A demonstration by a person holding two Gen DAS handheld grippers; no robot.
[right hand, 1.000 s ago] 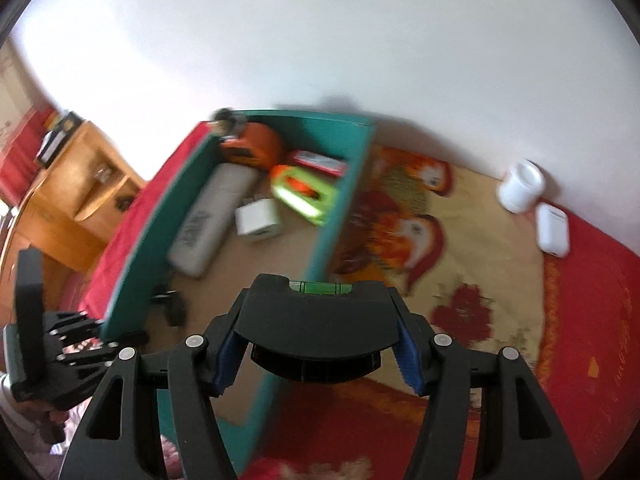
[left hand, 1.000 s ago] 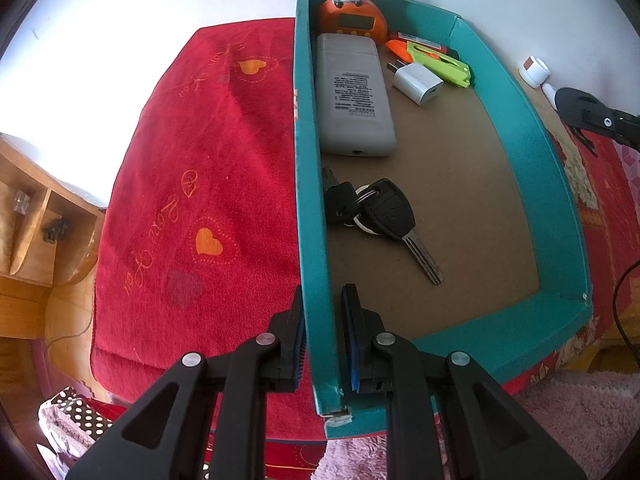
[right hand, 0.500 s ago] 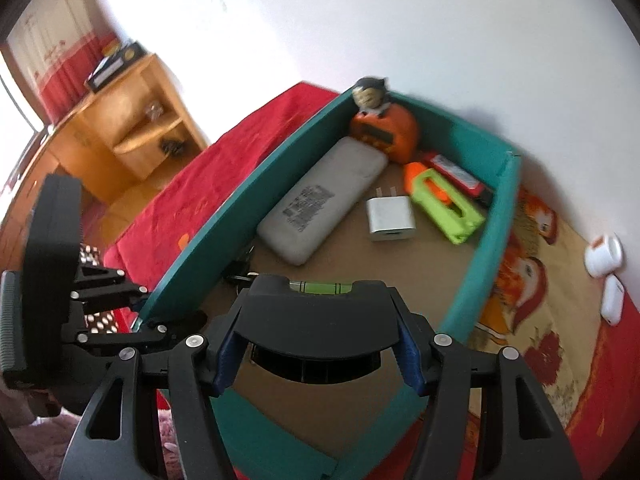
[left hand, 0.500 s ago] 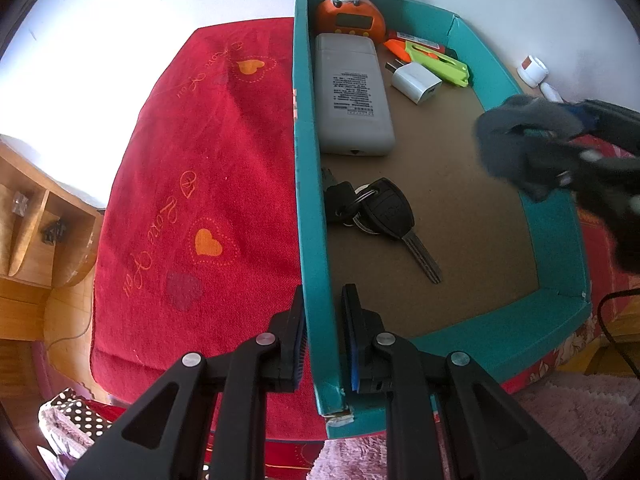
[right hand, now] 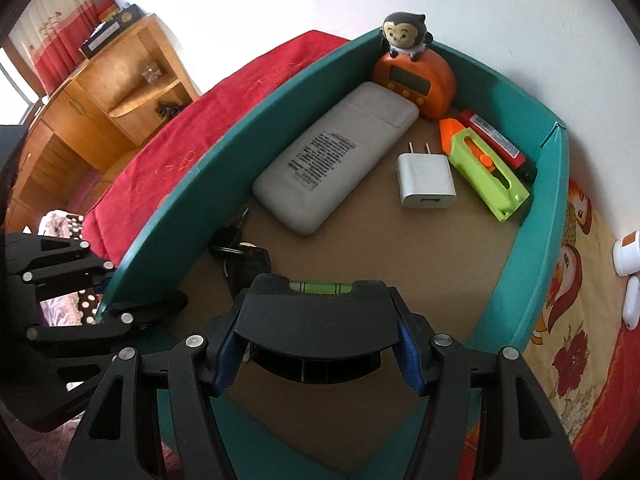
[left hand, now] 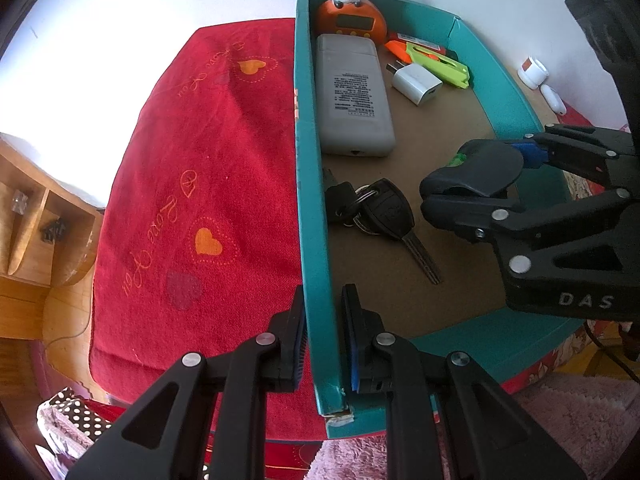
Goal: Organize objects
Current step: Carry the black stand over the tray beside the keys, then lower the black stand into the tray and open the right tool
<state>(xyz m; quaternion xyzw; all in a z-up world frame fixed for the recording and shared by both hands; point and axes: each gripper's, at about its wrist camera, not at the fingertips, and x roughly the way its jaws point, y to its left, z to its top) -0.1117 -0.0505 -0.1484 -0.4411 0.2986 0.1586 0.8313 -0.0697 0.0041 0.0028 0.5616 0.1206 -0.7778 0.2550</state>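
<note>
A teal box (left hand: 310,160) with a brown floor stands on a red cloth. My left gripper (left hand: 323,312) is shut on its left wall near the front corner, also seen from the right wrist (right hand: 132,292). My right gripper (right hand: 316,344) is shut on a black tool with a green level vial (right hand: 316,312) and hangs over the box floor, just right of the car keys (left hand: 376,208). In the left wrist view the black tool (left hand: 480,168) points down at the floor. Farther back lie a grey power bank (right hand: 336,156), a white charger (right hand: 426,176), a green cutter (right hand: 488,168) and a monkey clock (right hand: 412,76).
A white jar (right hand: 628,252) and a white case (right hand: 632,300) sit on the patterned cloth right of the box. The red cloth (left hand: 200,160) spreads left of it. A wooden shelf unit (right hand: 112,80) stands at the far left, and a pink rug (left hand: 560,420) lies below.
My right gripper has carried the black tool from right of the box to over its floor, lower and nearer the keys. The left gripper has kept its hold on the wall.
</note>
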